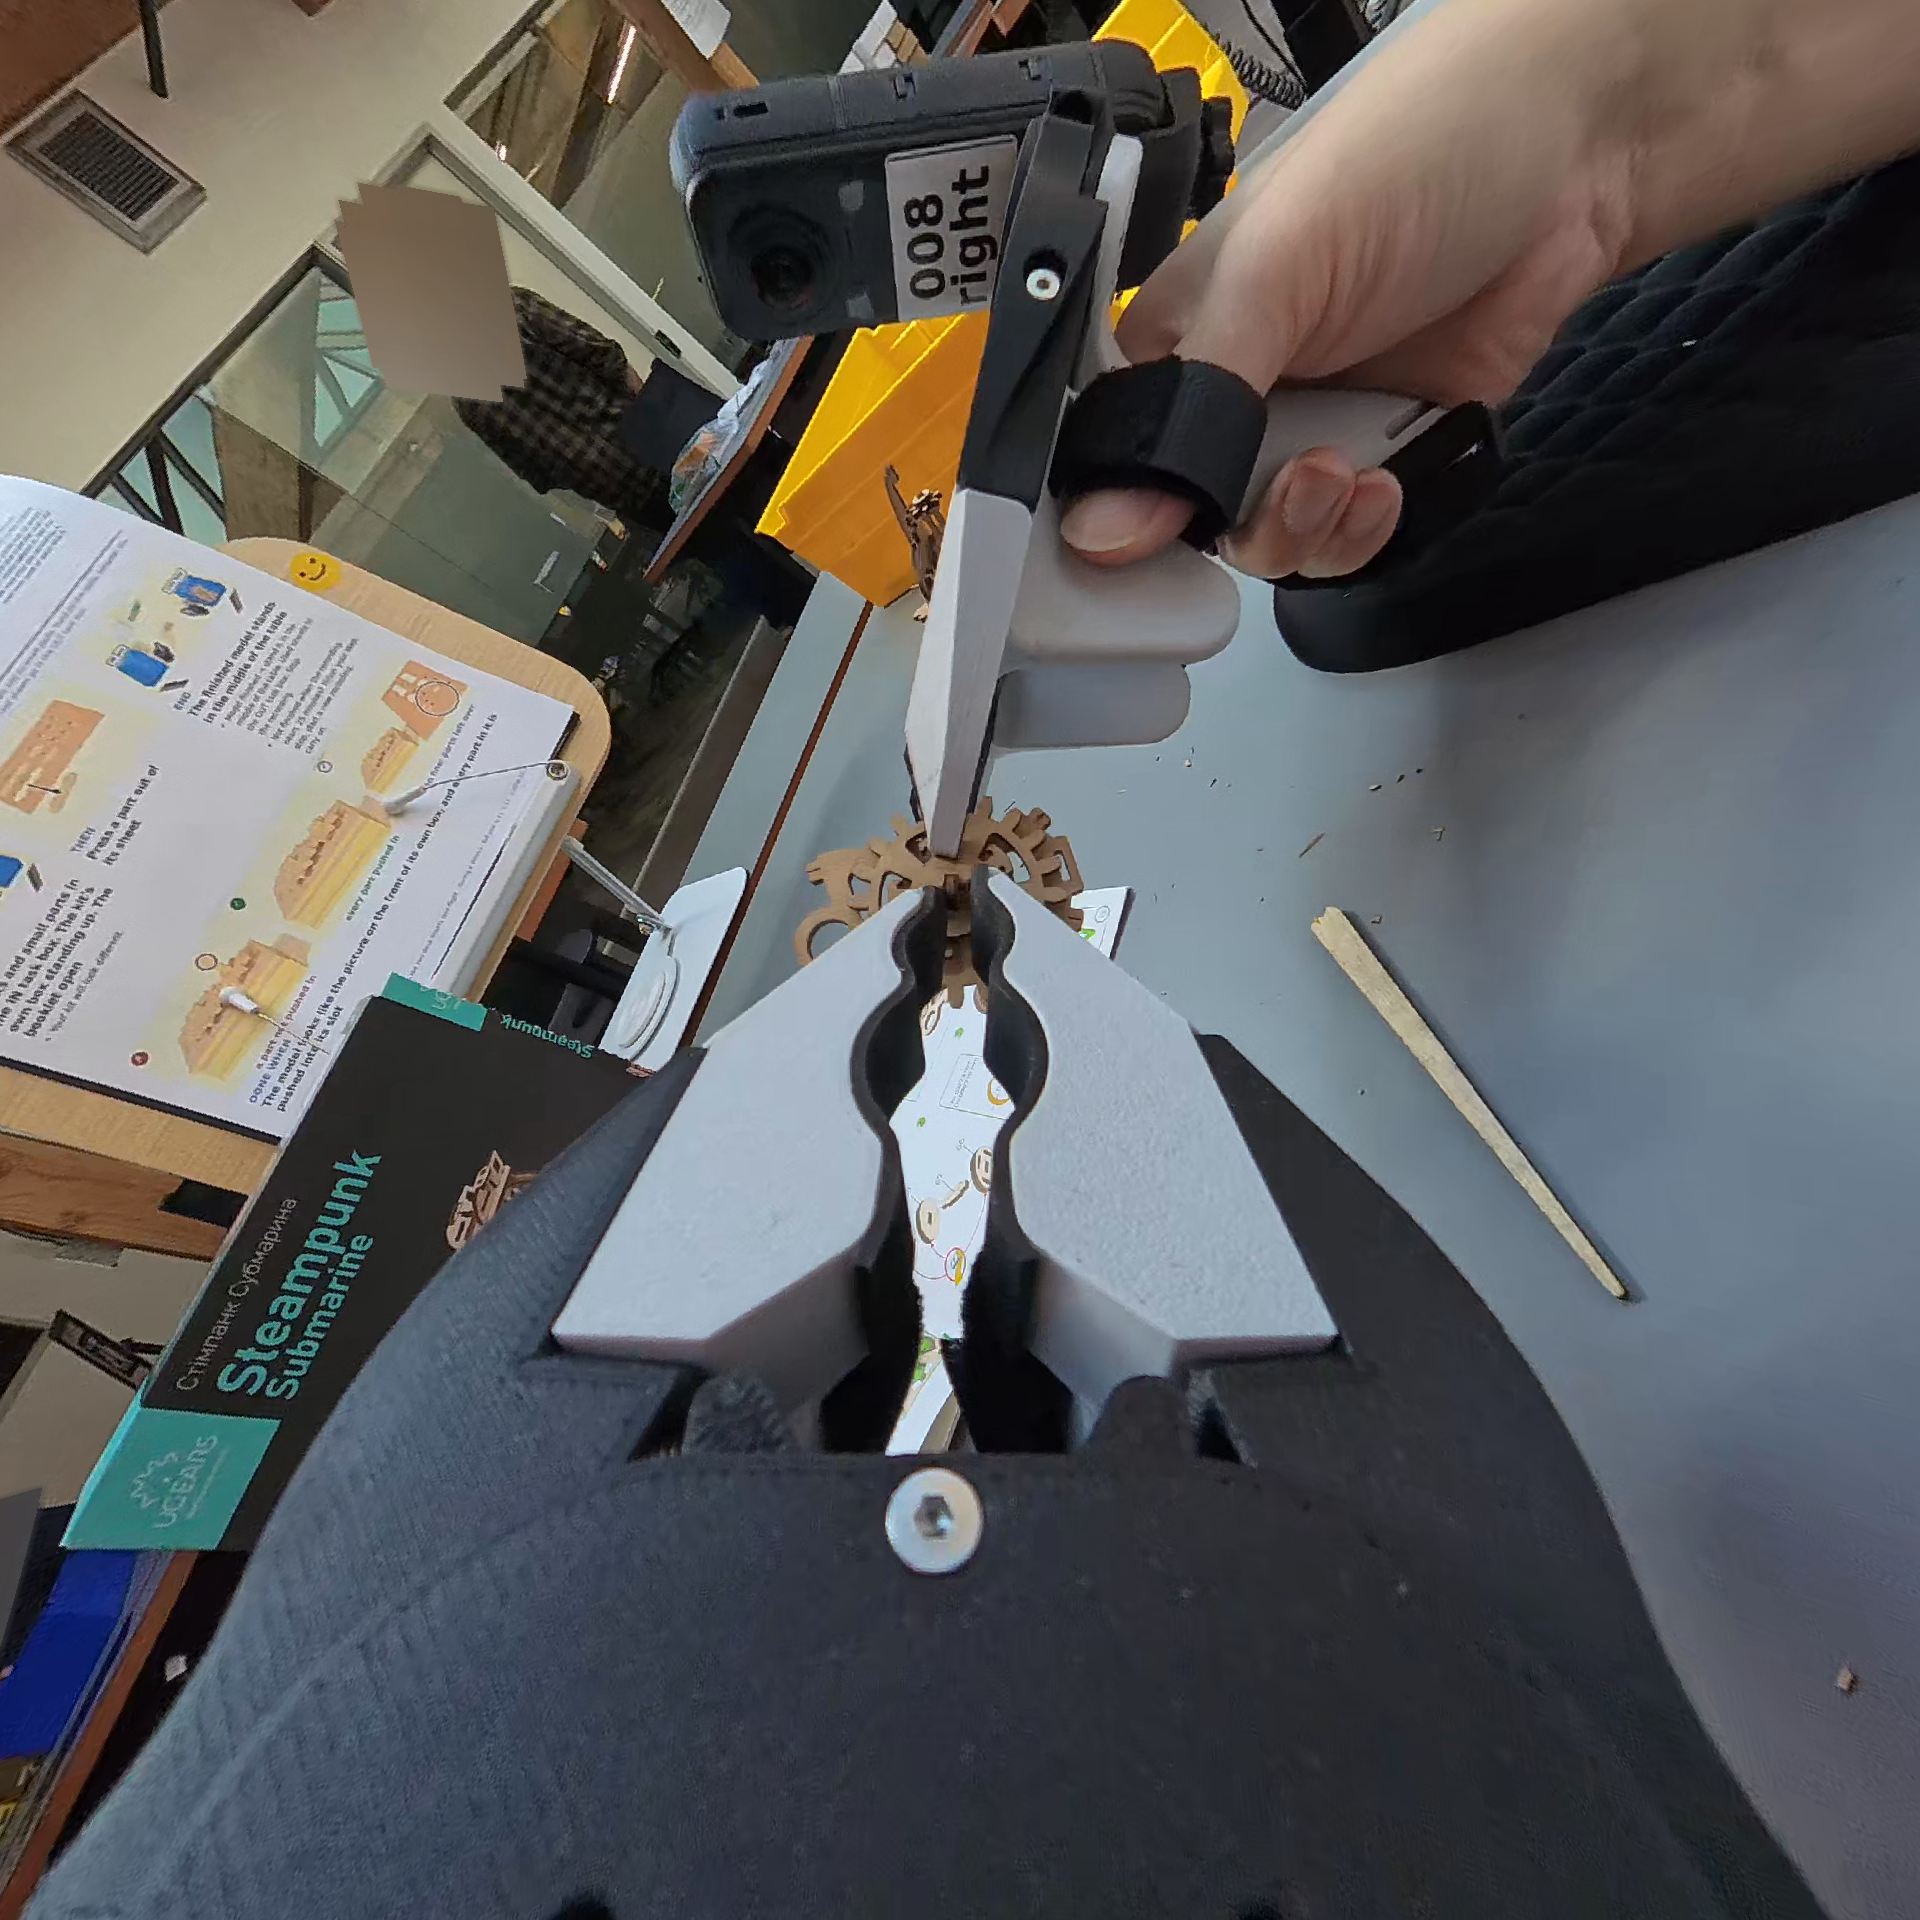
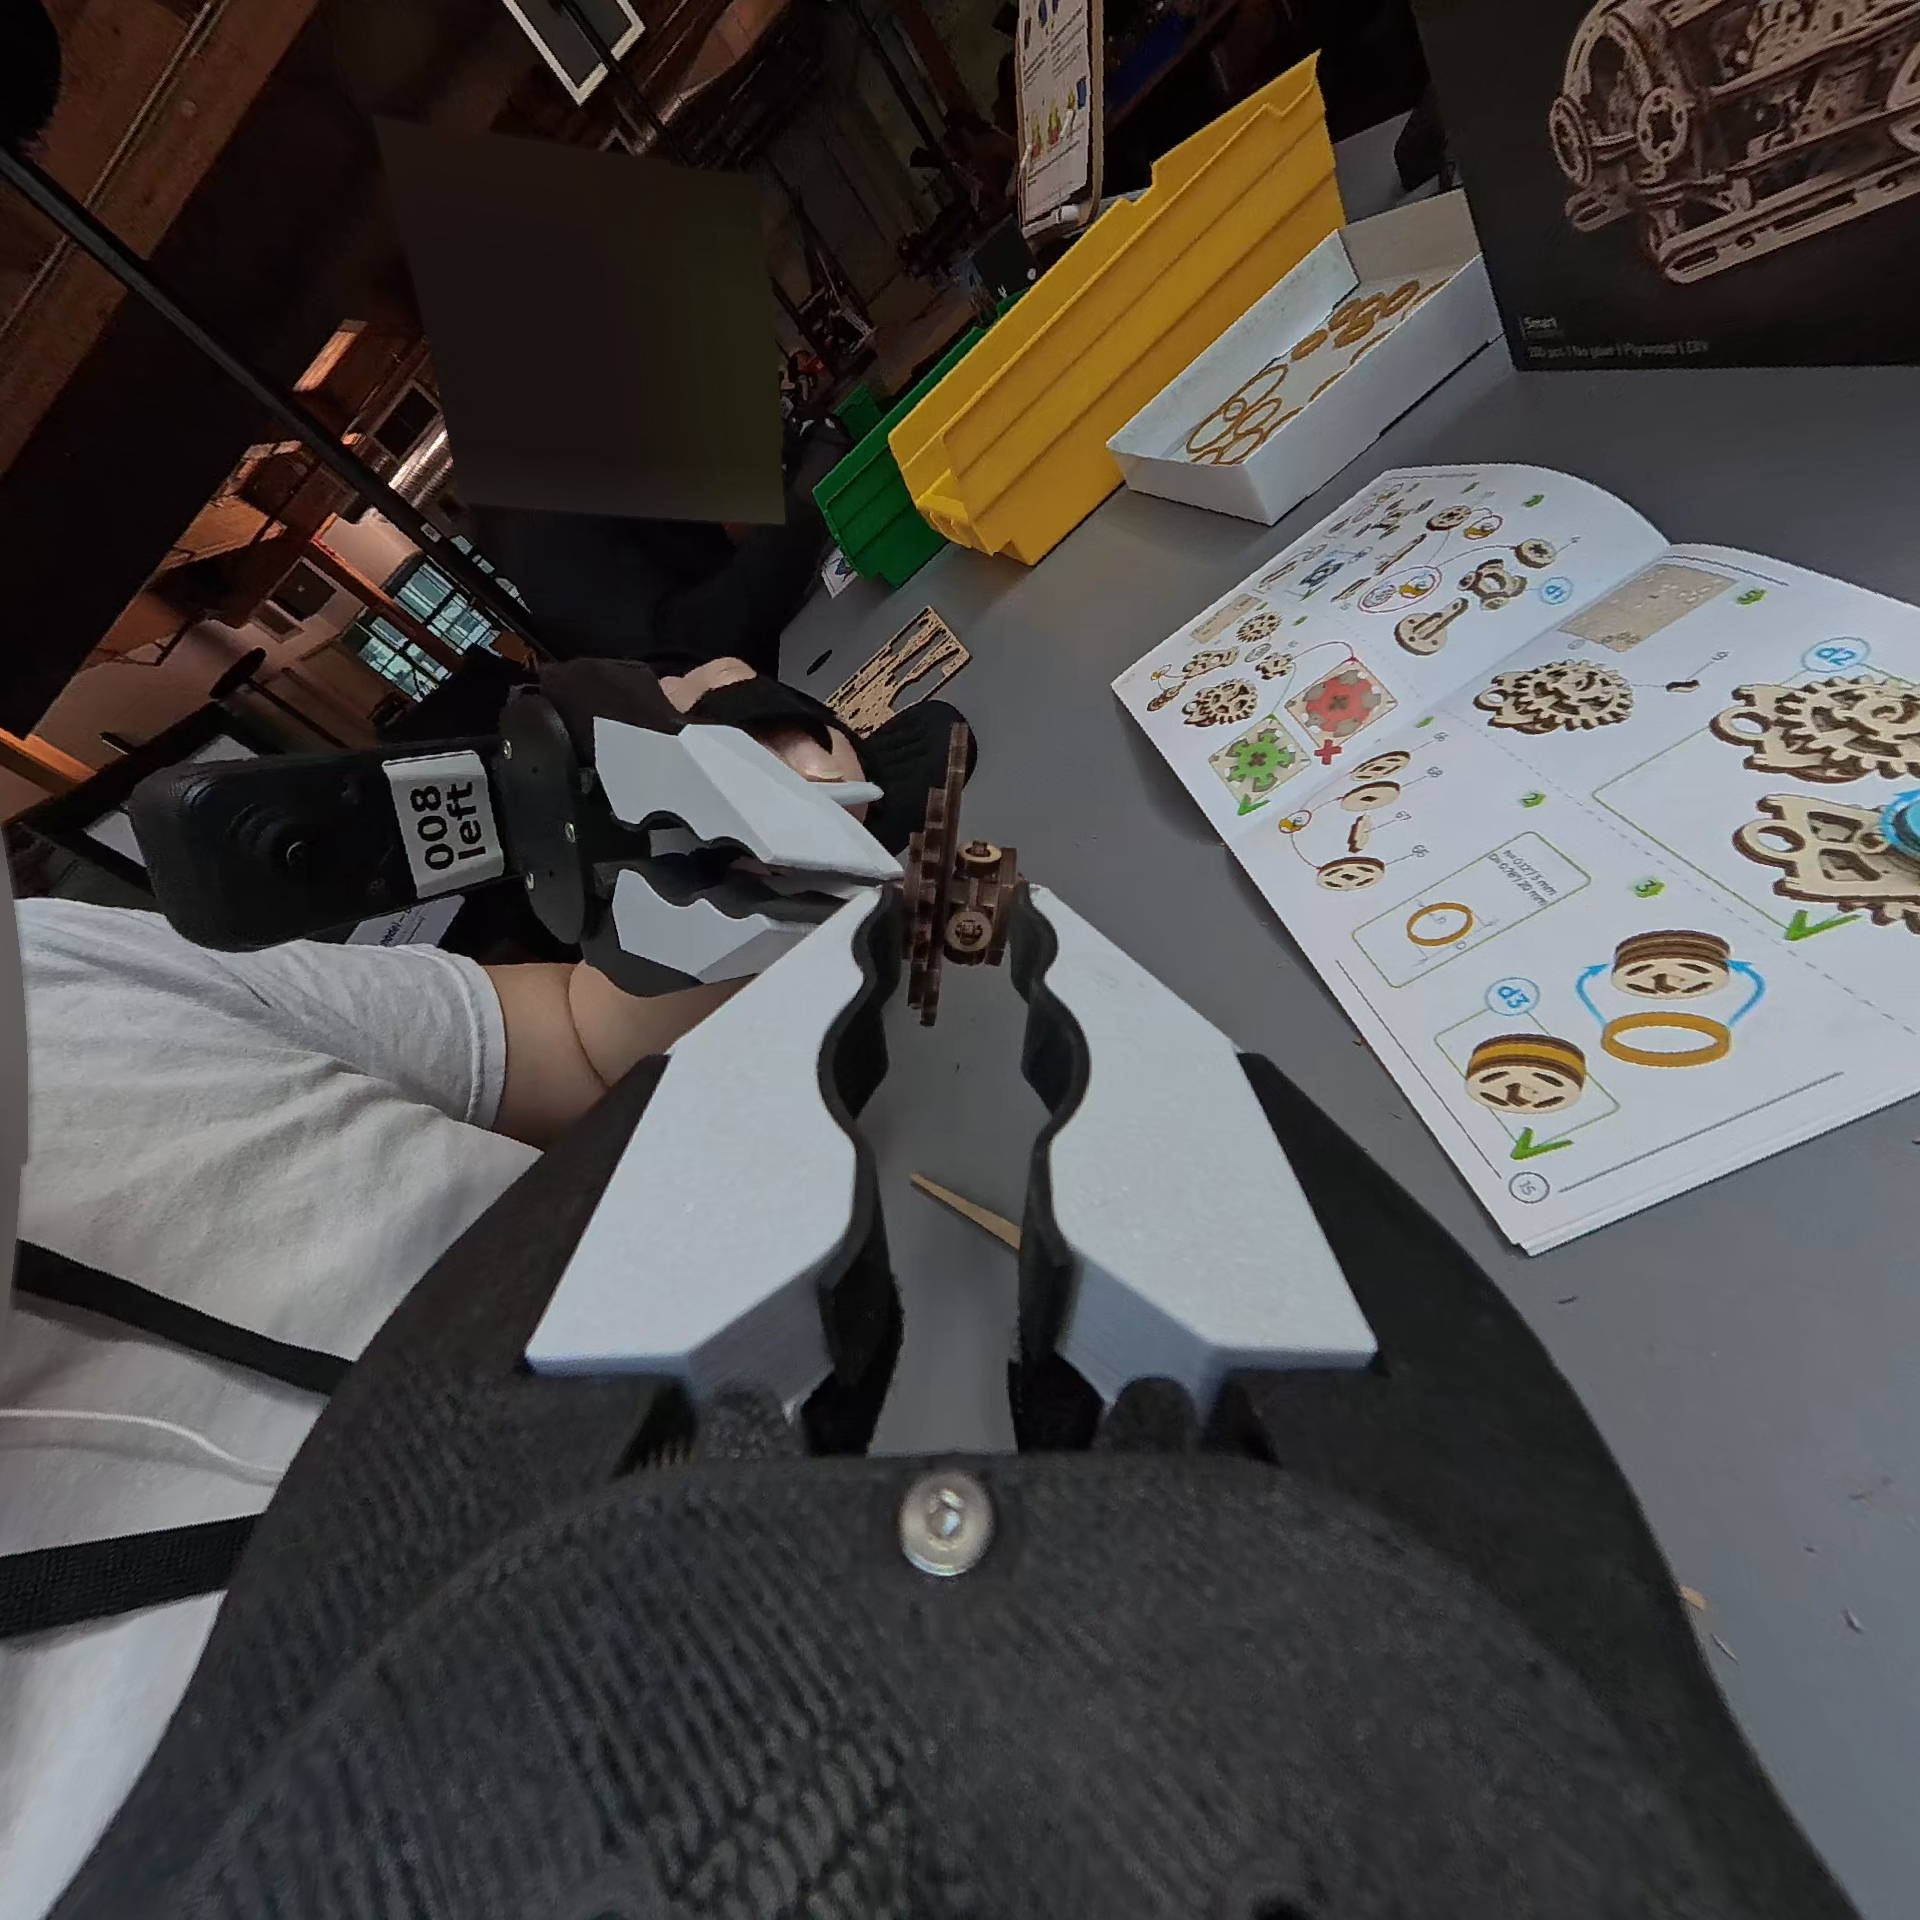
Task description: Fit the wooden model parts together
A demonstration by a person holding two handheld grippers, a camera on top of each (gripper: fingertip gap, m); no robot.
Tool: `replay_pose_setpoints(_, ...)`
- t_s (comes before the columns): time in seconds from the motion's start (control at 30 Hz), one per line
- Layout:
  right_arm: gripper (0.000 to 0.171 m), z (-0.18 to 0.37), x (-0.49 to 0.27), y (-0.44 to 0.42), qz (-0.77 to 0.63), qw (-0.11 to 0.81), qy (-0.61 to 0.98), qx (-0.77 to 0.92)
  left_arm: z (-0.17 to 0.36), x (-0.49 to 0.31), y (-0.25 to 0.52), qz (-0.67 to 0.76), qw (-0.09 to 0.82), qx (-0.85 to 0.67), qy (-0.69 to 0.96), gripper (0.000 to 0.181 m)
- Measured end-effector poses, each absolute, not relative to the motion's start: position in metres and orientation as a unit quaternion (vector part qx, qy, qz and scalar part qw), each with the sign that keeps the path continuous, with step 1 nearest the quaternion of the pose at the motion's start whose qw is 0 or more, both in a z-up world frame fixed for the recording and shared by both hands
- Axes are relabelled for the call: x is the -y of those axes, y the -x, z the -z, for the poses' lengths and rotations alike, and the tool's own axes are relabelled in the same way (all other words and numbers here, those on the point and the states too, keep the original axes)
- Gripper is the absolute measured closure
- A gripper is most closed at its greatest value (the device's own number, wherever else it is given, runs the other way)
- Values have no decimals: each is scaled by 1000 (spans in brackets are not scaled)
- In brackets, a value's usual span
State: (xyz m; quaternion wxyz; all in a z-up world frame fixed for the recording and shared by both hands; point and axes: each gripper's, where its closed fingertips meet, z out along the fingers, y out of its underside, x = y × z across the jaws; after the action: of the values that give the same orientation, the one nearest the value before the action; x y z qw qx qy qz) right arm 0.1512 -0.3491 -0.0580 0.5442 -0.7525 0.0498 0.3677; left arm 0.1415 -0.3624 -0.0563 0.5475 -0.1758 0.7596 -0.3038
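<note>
- The right hand-held gripper (image 2: 951, 914) pinches a small wooden gear assembly (image 2: 951, 899) between its fingertips, holding it above the desk (image 2: 1195, 1351); its own view shows a dark toothed wheel standing on edge with a small pegged block beside it.
- The left hand-held gripper (image 1: 951, 899) has its tips pressed nearly together on the same wooden gear assembly (image 1: 940, 883), meeting the right hand-held gripper (image 1: 951, 831) tip to tip, so both grip the piece from different sides.
- From the left wrist view the grey fingers (image 1: 790, 1122) cover most of the piece; only toothed edges show around the tips.
- An open instruction booklet (image 2: 1558, 883) lies flat on the desk just to the right of the piece.
- A thin wooden stick (image 1: 1455, 1091) lies on the desk nearby, with small wood crumbs scattered around it.
- Farther off stand a white tray (image 2: 1268, 478) of loose wooden rings, a yellow bin (image 2: 1091, 416) and a green bin (image 2: 873, 509) side by side.
- A dark kit box (image 1: 332, 1247) stands on the left, with a printed instruction sheet (image 1: 260, 790) propped behind it.
- A flat punched wooden sheet (image 2: 899, 665) lies beyond the left hand-held gripper (image 2: 873, 847).
</note>
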Motion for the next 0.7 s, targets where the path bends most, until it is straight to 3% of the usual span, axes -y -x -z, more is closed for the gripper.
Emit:
replay_pose_setpoints(0.53,152,57,350,-161,-395,546,735,-77,44,365,-143,340,586,-711,187,181)
replay_pose_setpoints(0.63,152,51,352,-165,-407,557,719,-85,28,356,-139,411,570,-672,231,180)
replay_pose_setpoints(0.7,152,42,353,-163,-423,572,699,-78,16,343,-139,474,544,-631,286,169)
